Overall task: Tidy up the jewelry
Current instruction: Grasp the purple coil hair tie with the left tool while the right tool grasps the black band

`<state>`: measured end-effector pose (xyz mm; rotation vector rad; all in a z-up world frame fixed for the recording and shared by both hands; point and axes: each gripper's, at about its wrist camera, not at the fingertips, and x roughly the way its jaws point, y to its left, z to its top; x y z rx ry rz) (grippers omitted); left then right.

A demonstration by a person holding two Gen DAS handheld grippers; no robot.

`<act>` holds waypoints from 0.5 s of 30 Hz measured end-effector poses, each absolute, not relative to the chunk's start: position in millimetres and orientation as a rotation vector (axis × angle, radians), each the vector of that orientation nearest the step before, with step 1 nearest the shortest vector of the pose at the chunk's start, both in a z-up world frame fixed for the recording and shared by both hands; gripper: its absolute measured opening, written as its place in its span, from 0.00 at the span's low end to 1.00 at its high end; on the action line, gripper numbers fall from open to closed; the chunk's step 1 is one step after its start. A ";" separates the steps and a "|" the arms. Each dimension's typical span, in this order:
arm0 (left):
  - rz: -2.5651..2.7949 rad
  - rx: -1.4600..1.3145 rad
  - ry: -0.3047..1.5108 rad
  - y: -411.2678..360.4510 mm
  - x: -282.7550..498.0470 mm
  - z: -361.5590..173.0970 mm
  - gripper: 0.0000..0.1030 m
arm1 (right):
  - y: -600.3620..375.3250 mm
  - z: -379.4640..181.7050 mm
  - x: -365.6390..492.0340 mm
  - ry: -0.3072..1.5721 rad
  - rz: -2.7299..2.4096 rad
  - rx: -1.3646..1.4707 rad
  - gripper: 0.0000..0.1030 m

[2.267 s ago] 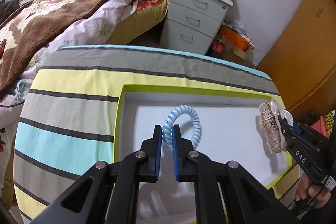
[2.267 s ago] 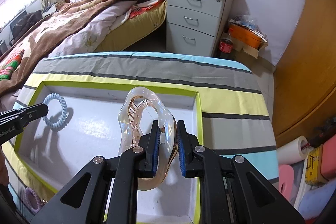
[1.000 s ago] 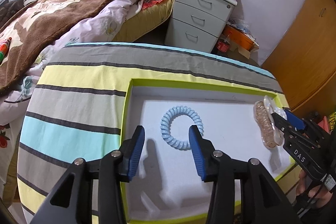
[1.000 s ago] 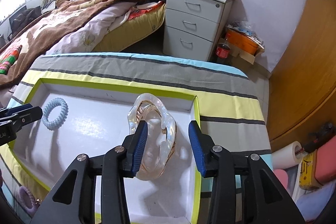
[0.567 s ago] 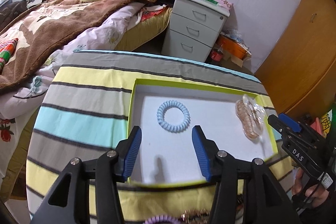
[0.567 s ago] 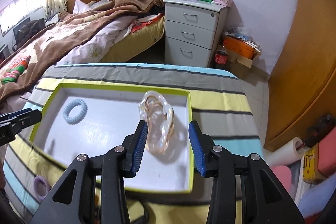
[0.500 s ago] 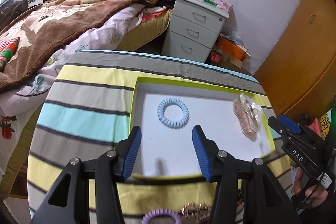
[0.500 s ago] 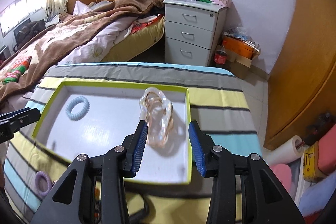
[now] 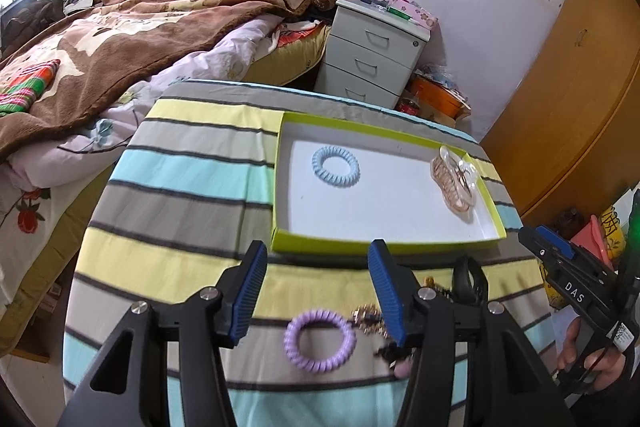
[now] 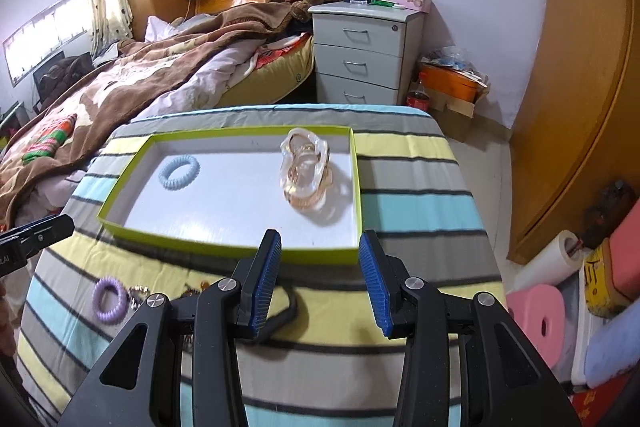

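A green-rimmed white tray (image 9: 380,246) (image 10: 224,246) lies on the striped table. In it lie a blue spiral hair tie (image 9: 335,166) (image 10: 179,171) and a clear pink hair claw (image 9: 456,179) (image 10: 306,169). My left gripper (image 9: 318,287) is open and empty, above the table in front of the tray. Below it lie a purple spiral hair tie (image 9: 319,339) (image 10: 110,294), small gold jewelry (image 9: 370,317) and a black loop (image 9: 468,279). My right gripper (image 10: 320,277) is open and empty, just in front of the tray's near rim.
The striped cloth (image 10: 416,207) covers the table. A bed with a brown blanket (image 9: 100,39) stands to the left. A grey nightstand (image 10: 364,55) stands behind. Wooden doors (image 10: 580,87) are on the right, with foam rolls (image 10: 540,323) on the floor.
Both grippers opened, leaving the blue hair tie and the hair claw in the tray, then drew back. The purple hair tie and other jewelry in front of the tray came into view.
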<state>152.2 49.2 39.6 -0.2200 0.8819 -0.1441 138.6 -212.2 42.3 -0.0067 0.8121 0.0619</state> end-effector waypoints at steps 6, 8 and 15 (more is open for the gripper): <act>-0.144 -0.169 0.880 48.6 131.3 35.9 0.53 | -214.4 29.6 122.5 0.834 0.074 0.006 0.41; -0.150 -0.158 0.880 49.7 124.1 32.9 0.53 | -216.3 23.5 118.1 0.844 0.074 0.012 0.41; -0.172 -0.150 0.907 51.9 107.9 14.9 0.54 | -224.9 4.7 106.4 0.878 0.091 0.060 0.41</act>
